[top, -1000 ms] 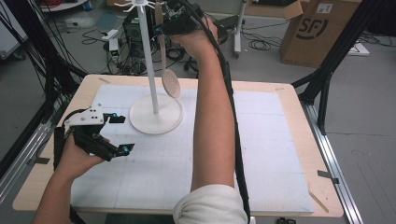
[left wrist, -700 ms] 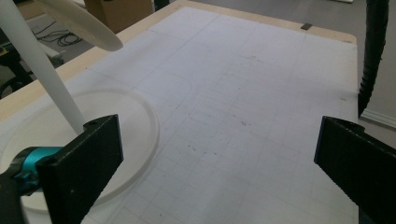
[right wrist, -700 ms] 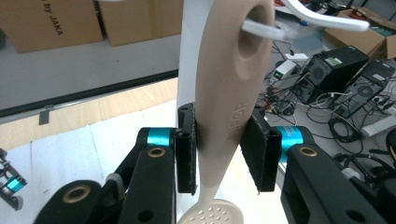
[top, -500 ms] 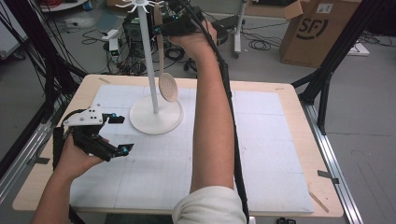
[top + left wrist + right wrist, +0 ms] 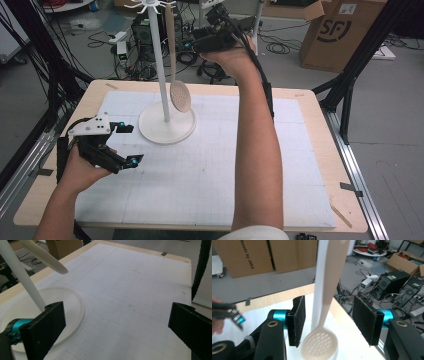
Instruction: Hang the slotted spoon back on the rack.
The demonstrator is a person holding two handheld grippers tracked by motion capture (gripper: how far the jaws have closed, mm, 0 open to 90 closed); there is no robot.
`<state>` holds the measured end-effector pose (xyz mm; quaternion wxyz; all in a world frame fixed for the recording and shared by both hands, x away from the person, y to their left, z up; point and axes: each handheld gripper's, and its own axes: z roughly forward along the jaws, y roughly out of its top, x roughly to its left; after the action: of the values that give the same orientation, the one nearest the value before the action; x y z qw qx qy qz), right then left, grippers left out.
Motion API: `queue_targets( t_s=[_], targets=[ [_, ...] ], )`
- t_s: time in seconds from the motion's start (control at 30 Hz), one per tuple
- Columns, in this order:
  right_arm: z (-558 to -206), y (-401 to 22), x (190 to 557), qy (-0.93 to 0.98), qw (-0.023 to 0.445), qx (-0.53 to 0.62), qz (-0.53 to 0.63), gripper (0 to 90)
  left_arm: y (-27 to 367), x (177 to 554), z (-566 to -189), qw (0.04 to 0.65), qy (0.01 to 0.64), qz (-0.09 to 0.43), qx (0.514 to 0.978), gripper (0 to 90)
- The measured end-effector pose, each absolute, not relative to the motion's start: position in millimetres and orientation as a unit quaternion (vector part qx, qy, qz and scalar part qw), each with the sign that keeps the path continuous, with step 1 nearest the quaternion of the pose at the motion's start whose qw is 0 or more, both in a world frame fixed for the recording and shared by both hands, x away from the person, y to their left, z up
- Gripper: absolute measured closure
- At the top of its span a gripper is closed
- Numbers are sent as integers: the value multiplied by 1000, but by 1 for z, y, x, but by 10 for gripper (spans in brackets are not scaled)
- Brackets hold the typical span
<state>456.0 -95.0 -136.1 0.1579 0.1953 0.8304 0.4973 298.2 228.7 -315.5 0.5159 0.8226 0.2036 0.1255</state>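
A white stand [image 5: 161,65] with a round base [image 5: 150,127] and hooks at its top stands on the mat. A pale slotted spoon [image 5: 180,96] hangs beside its pole, handle up at the hooks. My right gripper [image 5: 191,46] is raised high, just right of the handle. In the right gripper view its jaws stand open [image 5: 328,320] with the spoon's handle [image 5: 329,285] between them and clear of both pads; the spoon's holed head [image 5: 319,345] hangs below. My left gripper [image 5: 131,144] is open near the mat's left side, holding nothing, left of the base [image 5: 72,305].
A white gridded mat [image 5: 260,165] covers the wooden table [image 5: 320,115]. Cardboard boxes [image 5: 340,35], computers and cables lie on the floor beyond the far edge. Black frame posts [image 5: 350,75] stand at the table's right.
My right gripper has drawn back to the right and slightly down from the hooks. The spoon's head hangs a little lower. The left gripper has stayed put.
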Motion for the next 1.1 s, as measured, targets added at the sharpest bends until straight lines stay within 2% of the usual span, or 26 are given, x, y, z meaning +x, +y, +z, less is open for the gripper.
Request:
queue_targets(
  t_s=[0.5,1.1],
  targets=[
    [-161,-143,399,831,132,165,515,351,228,298,-317,521,210,127,818,17],
    [-236,-205,356,815,109,192,536,262,230,300,-330,526,222,120,812,17]
  ],
)
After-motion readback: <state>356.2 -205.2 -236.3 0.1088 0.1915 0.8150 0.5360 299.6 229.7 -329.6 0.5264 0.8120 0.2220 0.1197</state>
